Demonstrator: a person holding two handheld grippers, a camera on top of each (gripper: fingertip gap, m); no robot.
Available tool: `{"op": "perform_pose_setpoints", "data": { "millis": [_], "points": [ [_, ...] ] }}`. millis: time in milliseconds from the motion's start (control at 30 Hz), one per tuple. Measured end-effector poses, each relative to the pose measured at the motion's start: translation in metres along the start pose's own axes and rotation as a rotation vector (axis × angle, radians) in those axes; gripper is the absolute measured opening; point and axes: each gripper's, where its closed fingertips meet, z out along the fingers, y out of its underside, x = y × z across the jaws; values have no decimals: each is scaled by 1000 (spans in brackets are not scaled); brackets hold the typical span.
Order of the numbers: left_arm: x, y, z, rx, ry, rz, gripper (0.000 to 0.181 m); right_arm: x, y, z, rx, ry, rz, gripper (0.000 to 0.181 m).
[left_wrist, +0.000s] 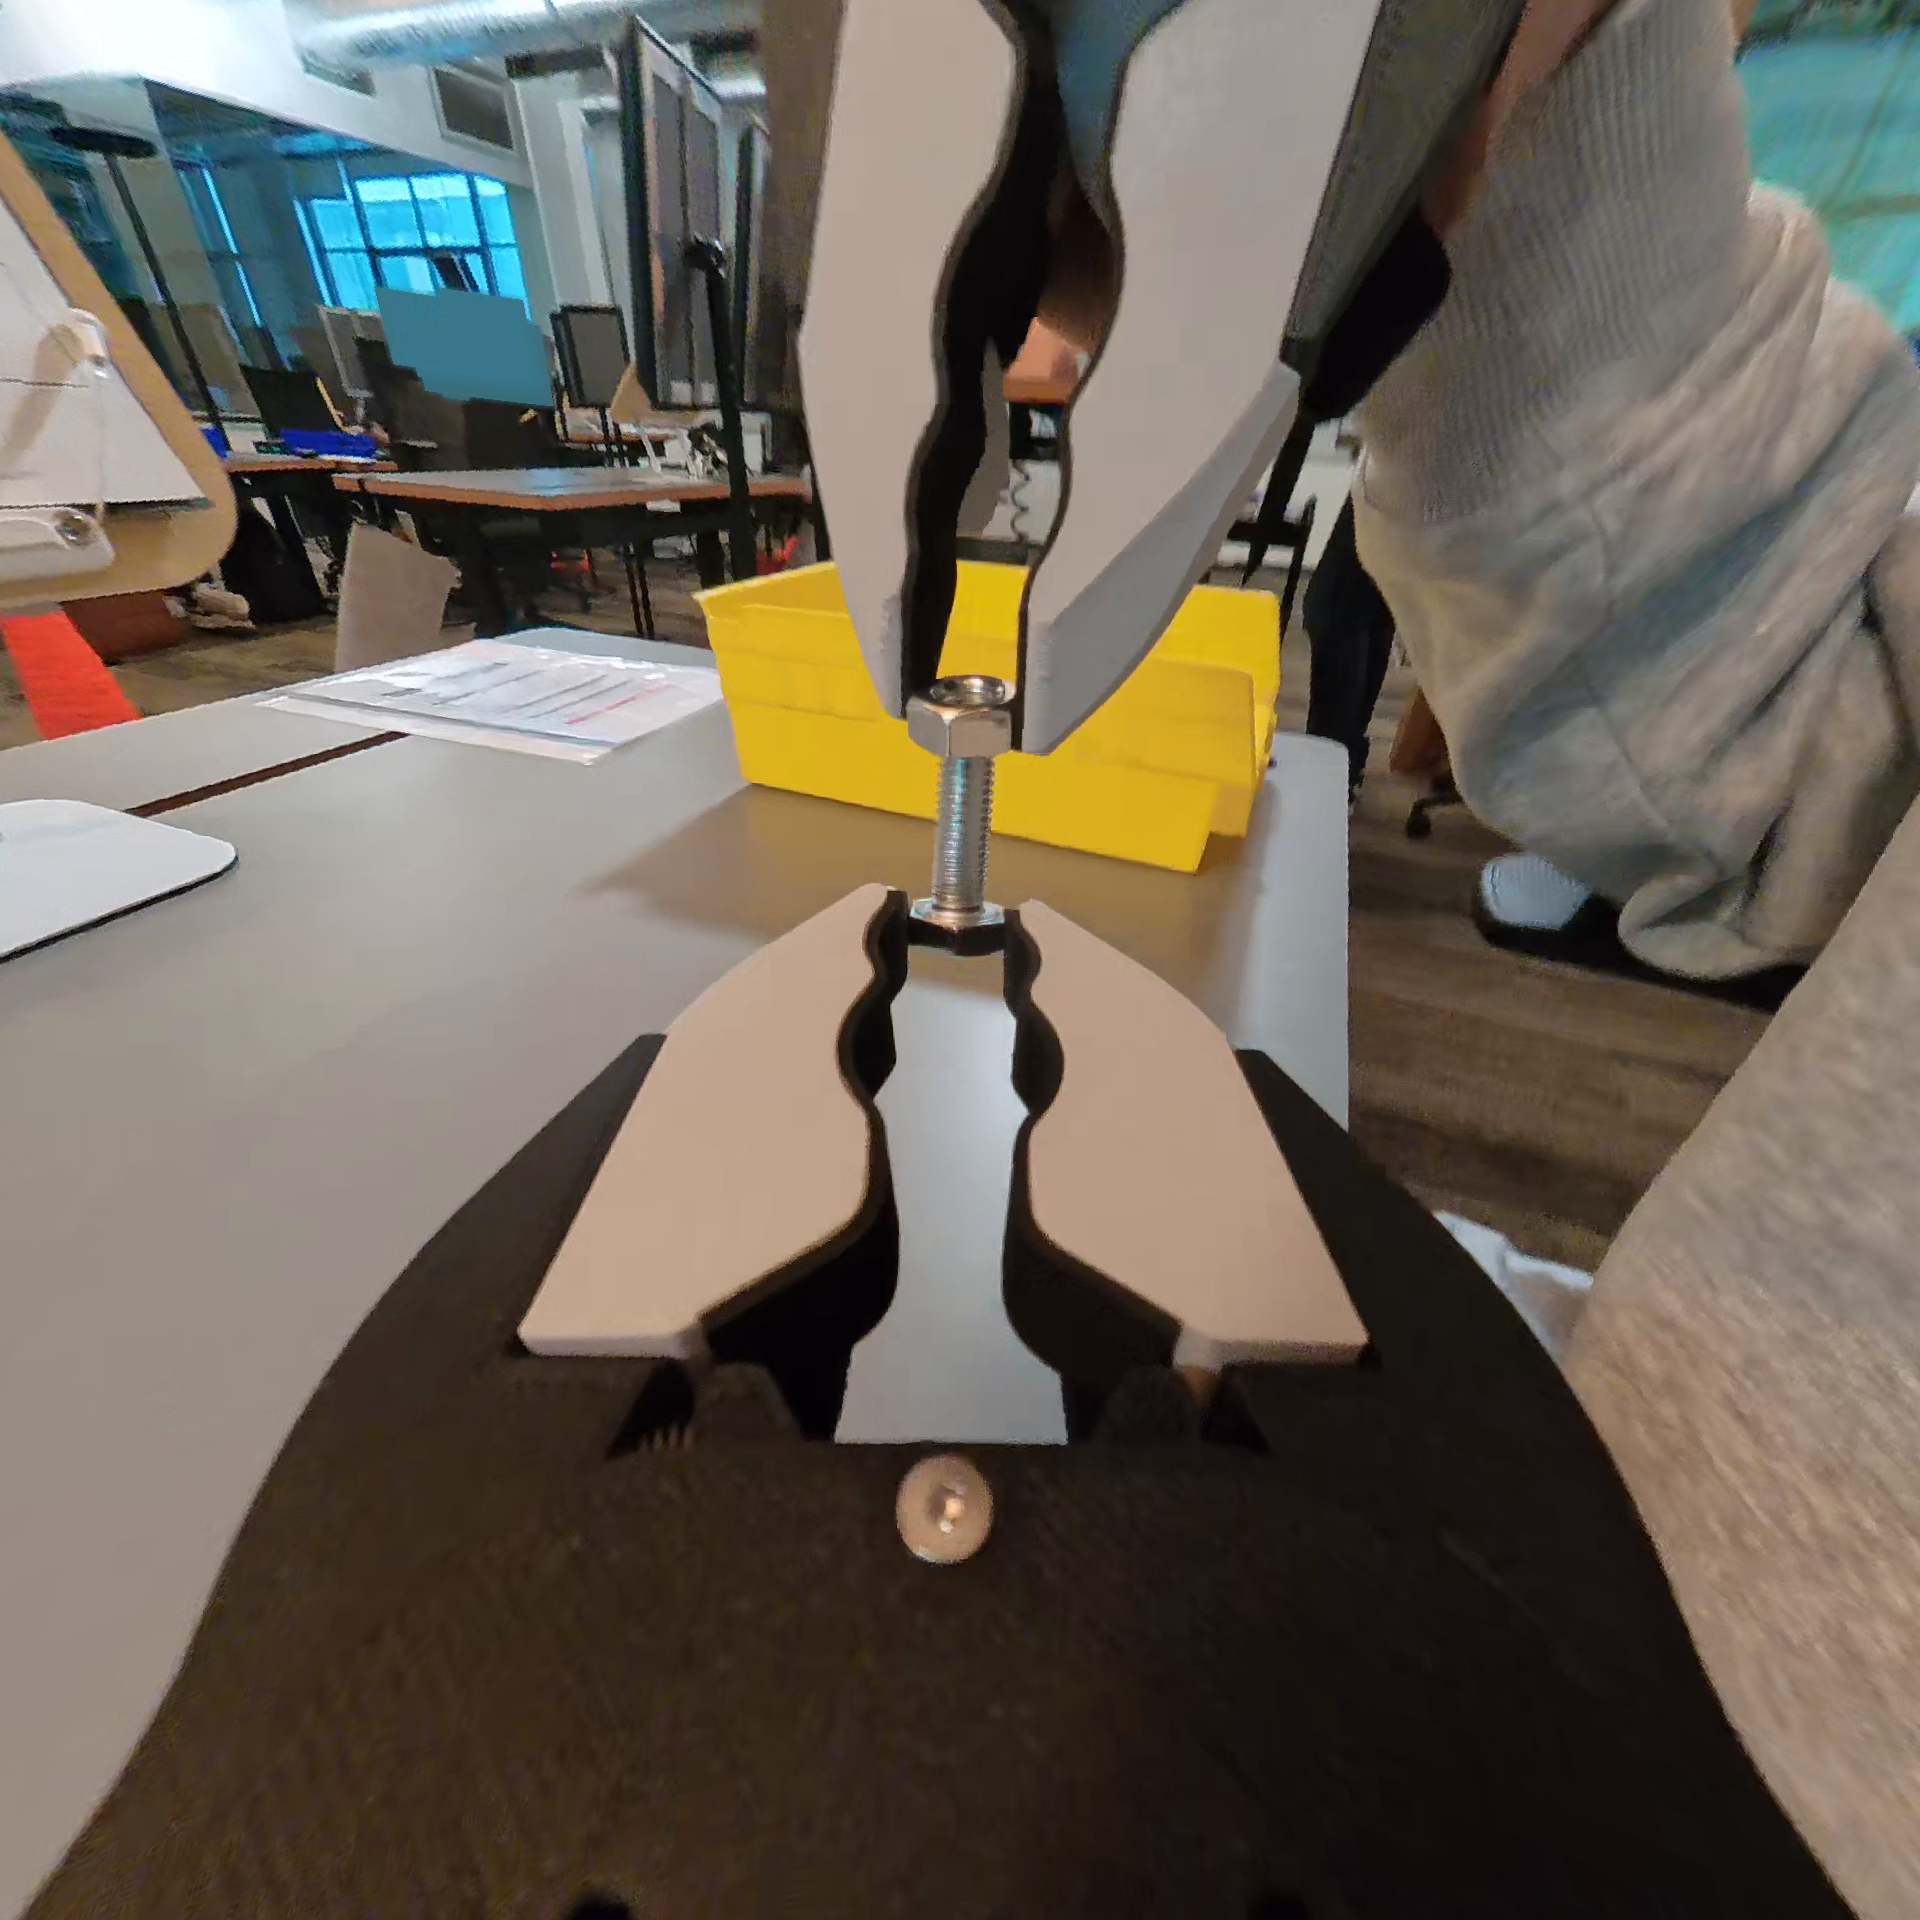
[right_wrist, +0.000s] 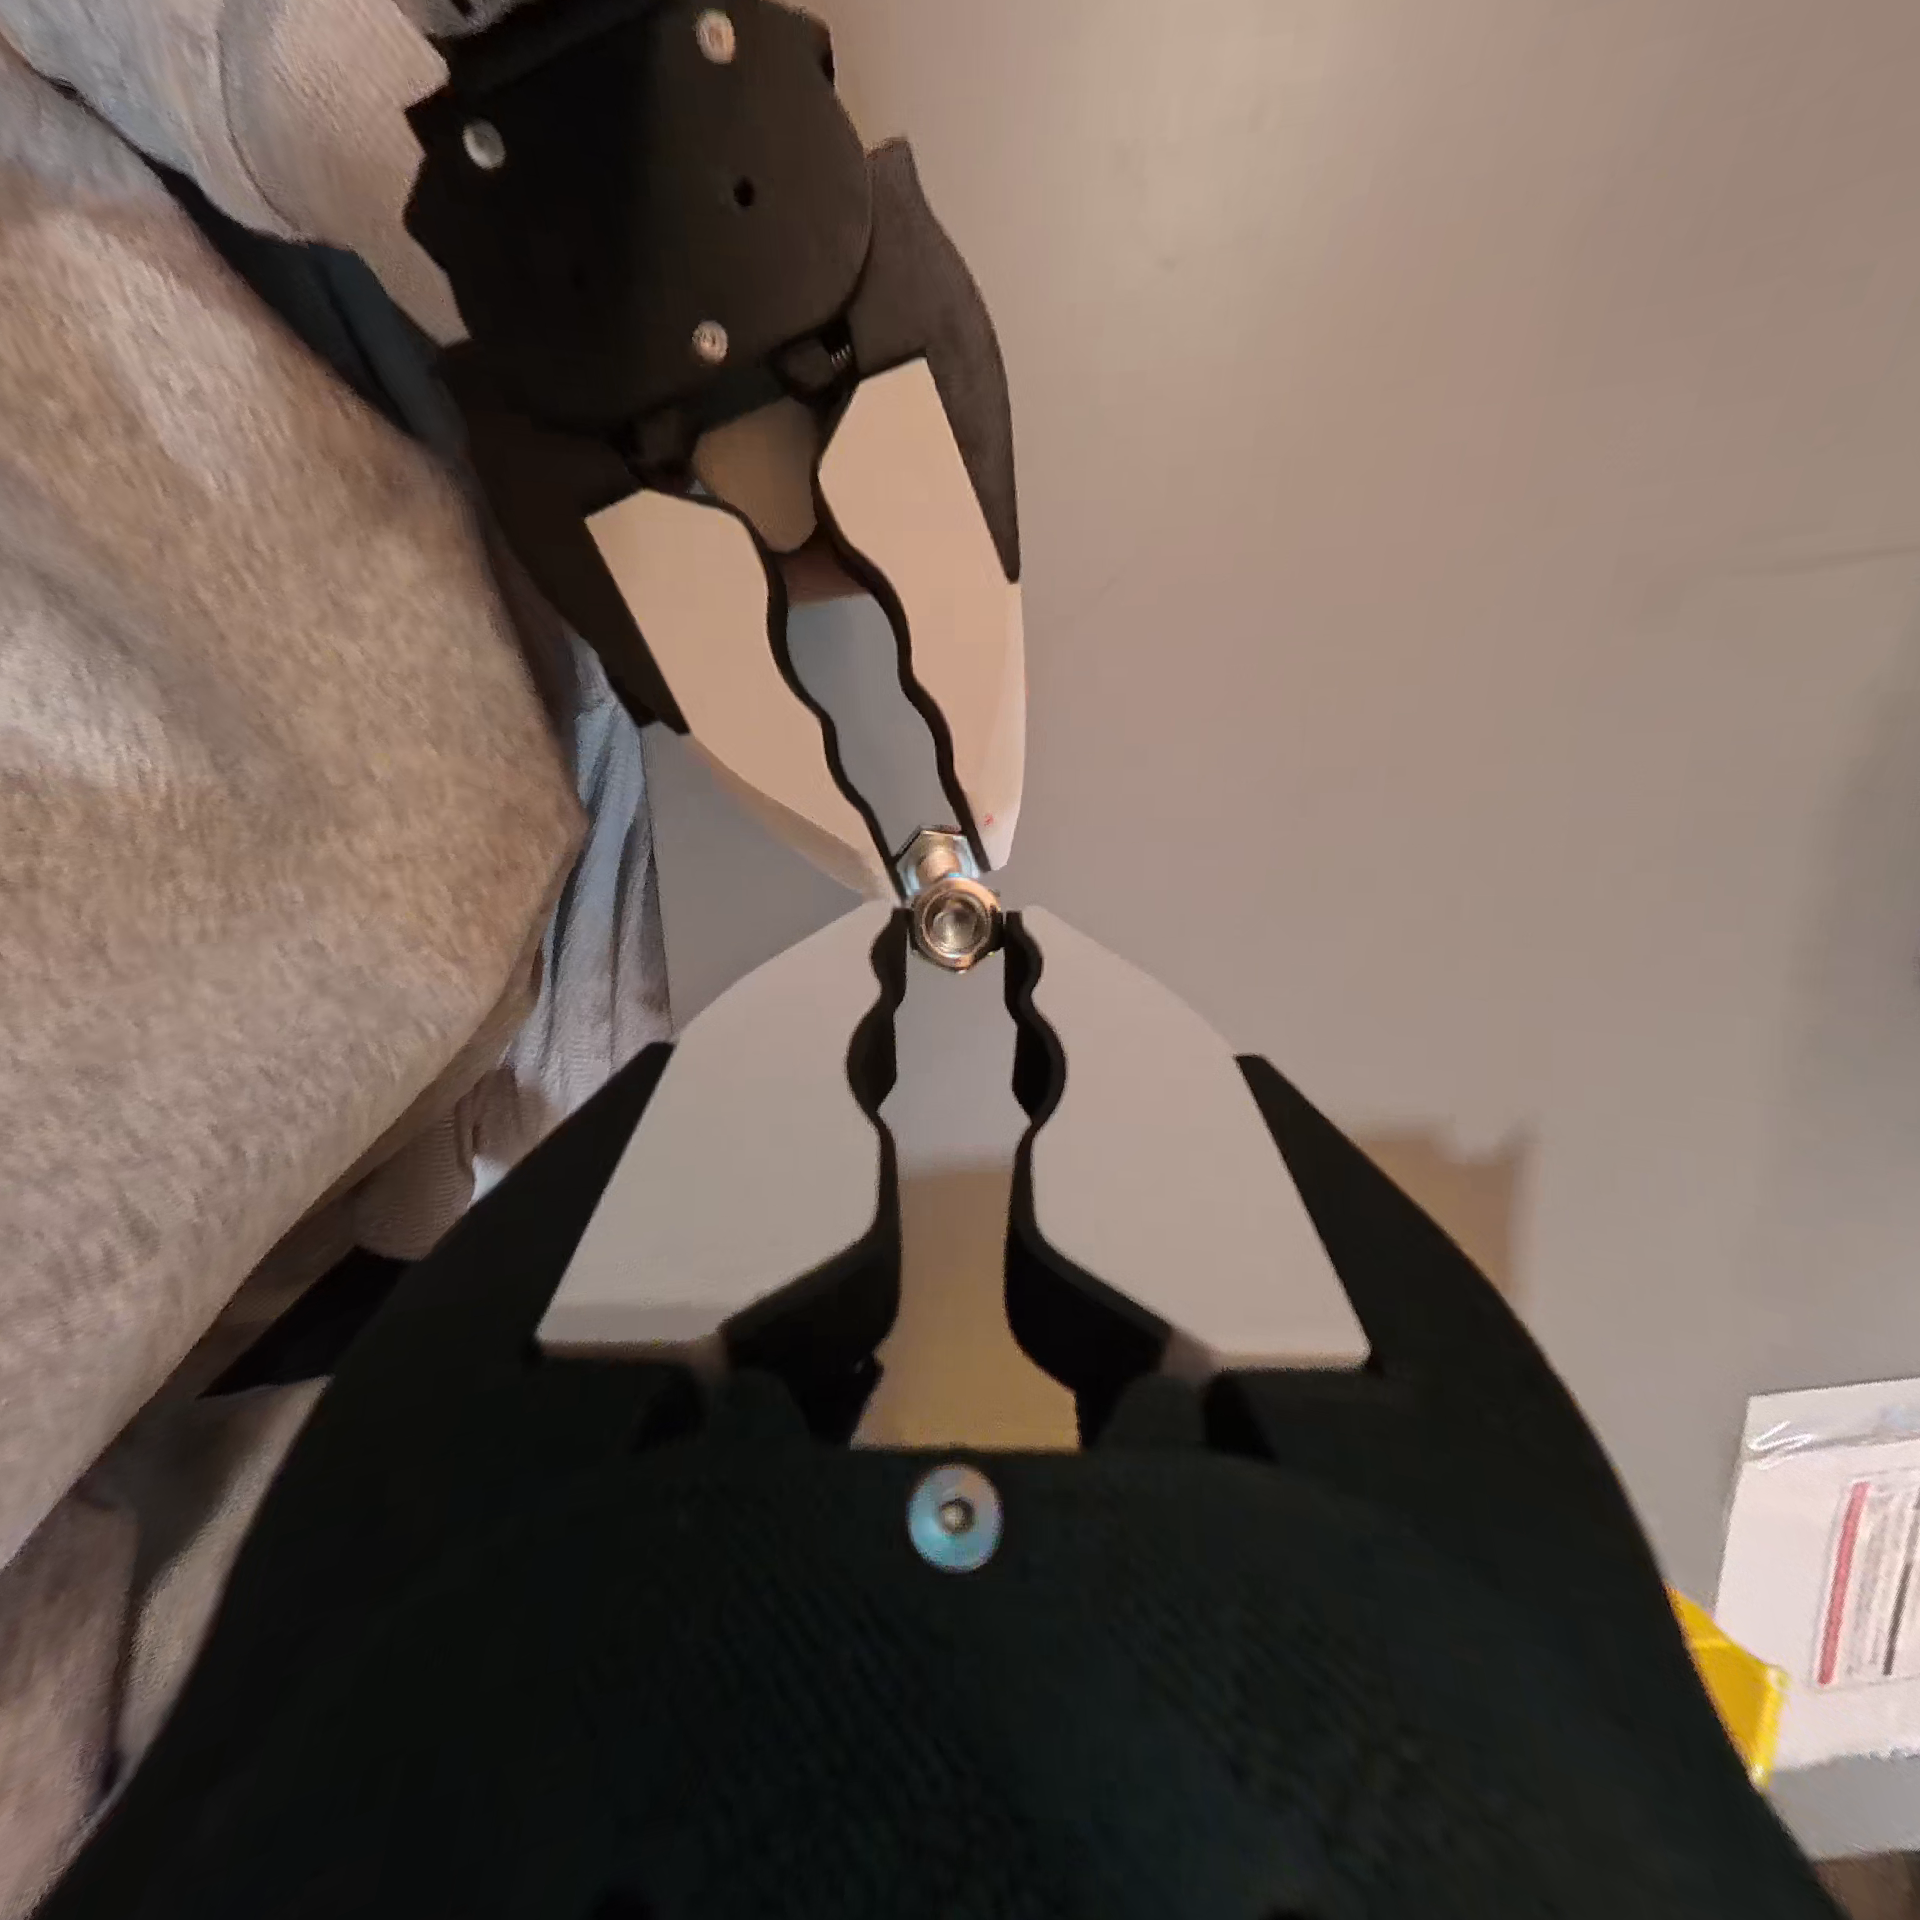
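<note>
A silver hex bolt (left_wrist: 961, 831) stands upright above the grey table (left_wrist: 416, 935). My left gripper (left_wrist: 956, 927) is shut on a hex nut (left_wrist: 956, 920) threaded at the shaft's lower end. My right gripper (left_wrist: 961, 717) comes down from above and is shut on the bolt's hex head. In the right wrist view, my right gripper (right_wrist: 954, 928) grips the bolt head (right_wrist: 954, 923) end-on. Just behind it, the left gripper (right_wrist: 935, 850) pinches the nut (right_wrist: 928, 844). Most of the shaft is hidden there.
A yellow plastic bin (left_wrist: 1143, 769) sits on the table just behind the bolt. A sheet in a clear sleeve (left_wrist: 499, 691) lies far left, and a white pad (left_wrist: 94, 873) at the left edge. A grey sleeve (left_wrist: 1662, 520) fills the right side. The table edge is close on the right.
</note>
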Motion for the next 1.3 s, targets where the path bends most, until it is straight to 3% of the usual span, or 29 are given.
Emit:
{"op": "perform_pose_setpoints", "data": {
  "millis": [33,333,733,1300],
  "points": [
    [-3,-4,-2,25,-5,-17,18,2,-4,-2,29,10,-3,18],
    [-22,-22,-15,154,-60,-91,18,18,-33,-8,276,5,12,18],
    [-17,-6,-7,42,-70,-8,18,13,-14,1,165,-6,2,18],
    [-18,-10,-9,63,-67,-34,18,15,-17,0,172,42,-25,18]
  ]
}}
